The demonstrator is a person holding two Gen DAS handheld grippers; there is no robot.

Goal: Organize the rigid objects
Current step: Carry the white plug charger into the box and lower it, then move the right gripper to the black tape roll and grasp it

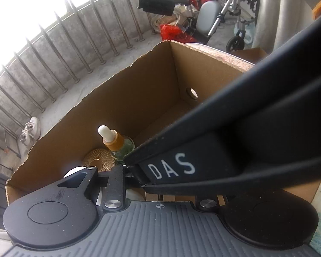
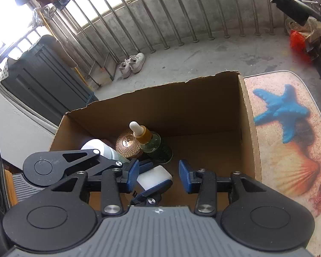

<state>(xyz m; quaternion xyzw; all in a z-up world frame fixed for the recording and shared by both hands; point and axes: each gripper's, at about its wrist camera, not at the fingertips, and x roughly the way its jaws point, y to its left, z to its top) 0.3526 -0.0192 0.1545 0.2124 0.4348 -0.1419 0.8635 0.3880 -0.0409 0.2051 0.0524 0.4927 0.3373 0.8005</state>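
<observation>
An open cardboard box (image 2: 182,107) stands on the table. Inside it are a green dropper bottle (image 2: 154,145) with a white bulb, a copper ribbed jar (image 2: 127,144) and a white bottle (image 2: 100,148). My left gripper (image 2: 152,178) comes in from the left, shut on a white block (image 2: 155,175) low over the box's near side. My right gripper (image 2: 158,175) hangs above it, blue pads (image 2: 185,175) apart and touching nothing. In the left wrist view the right gripper's black casing marked DAS (image 1: 182,165) hides the left fingertips; the dropper bottle (image 1: 117,145) and jar (image 1: 98,160) show.
The box sits on a mat with a blue starfish print (image 2: 282,111) that lies to its right. Beyond are a metal railing (image 2: 182,10), white shoes (image 2: 132,64) on the concrete floor, a dark cabinet (image 2: 42,81) at left and a wheelchair (image 1: 214,17).
</observation>
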